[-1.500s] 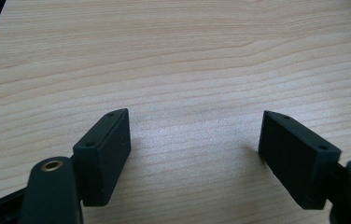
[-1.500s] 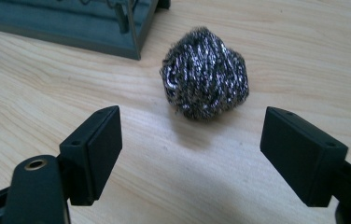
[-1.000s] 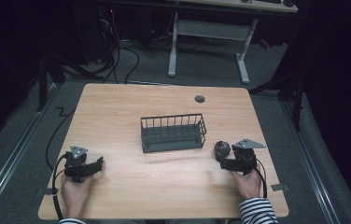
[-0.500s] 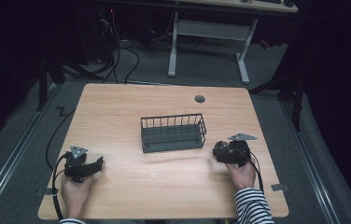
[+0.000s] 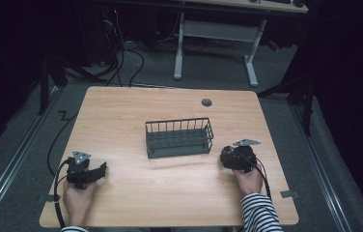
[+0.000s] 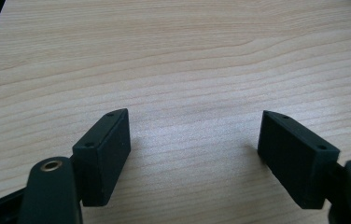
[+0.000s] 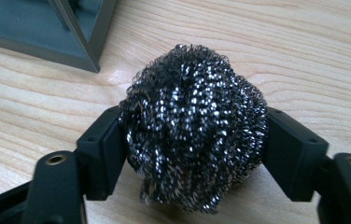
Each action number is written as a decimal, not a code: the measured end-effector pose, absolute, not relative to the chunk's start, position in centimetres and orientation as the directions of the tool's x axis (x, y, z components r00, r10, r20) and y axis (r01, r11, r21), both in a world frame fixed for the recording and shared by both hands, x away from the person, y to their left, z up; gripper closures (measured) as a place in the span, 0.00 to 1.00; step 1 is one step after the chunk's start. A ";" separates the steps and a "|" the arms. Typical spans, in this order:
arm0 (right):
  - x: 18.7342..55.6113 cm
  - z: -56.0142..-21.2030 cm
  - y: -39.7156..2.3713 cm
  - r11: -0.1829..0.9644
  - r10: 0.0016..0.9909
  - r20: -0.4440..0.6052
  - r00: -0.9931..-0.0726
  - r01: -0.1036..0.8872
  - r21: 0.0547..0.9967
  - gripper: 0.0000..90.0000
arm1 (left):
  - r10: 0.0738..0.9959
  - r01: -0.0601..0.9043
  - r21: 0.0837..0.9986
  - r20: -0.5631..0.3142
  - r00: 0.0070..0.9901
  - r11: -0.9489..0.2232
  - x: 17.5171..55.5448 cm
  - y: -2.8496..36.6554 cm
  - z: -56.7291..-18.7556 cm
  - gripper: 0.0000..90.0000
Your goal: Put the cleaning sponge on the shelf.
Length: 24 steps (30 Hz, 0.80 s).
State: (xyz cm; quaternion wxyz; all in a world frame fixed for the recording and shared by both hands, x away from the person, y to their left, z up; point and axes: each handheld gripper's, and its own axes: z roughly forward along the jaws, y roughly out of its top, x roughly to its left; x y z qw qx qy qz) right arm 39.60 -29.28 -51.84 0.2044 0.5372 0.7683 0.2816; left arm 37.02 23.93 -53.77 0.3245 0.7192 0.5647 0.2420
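A steel-wool scouring ball [image 7: 194,130] lies on the wooden table, just right of a dark wire basket [image 5: 179,151]. My right gripper [image 7: 194,154] has just been closing, and its two black pads now press on the ball's sides. From above, the right gripper [image 5: 228,155] sits low near the basket's right end, with the ball [image 5: 225,153] at its tip. My left gripper [image 6: 194,149] stands open over bare wood with nothing between its jaws. In the high view it [image 5: 103,167] rests near the table's front left.
The basket's corner [image 7: 38,28] shows at the upper left of the right gripper view. A round cable grommet [image 5: 206,102] sits at the back of the table [image 5: 121,116]. Desk legs and cables stand on the floor behind.
My right hand has slid a little left and down onto the scouring ball, and its jaws have closed on it. The left hand has stayed put.
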 end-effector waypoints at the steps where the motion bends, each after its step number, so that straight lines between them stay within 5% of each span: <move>1: 39.6 -51.8 -29.3 0.264 0.941 -0.012 -0.339 0.710 0.652 0.34 | 0.969 0.655 0.740 -0.018 0.245 -0.152 37.0 23.9 -53.8 0.29; 24: 37.9 -50.4 -29.1 0.270 0.925 -0.010 -0.379 0.639 0.720 0.40 | 0.968 0.655 0.739 -0.014 0.249 -0.158 37.0 23.9 -53.8 0.28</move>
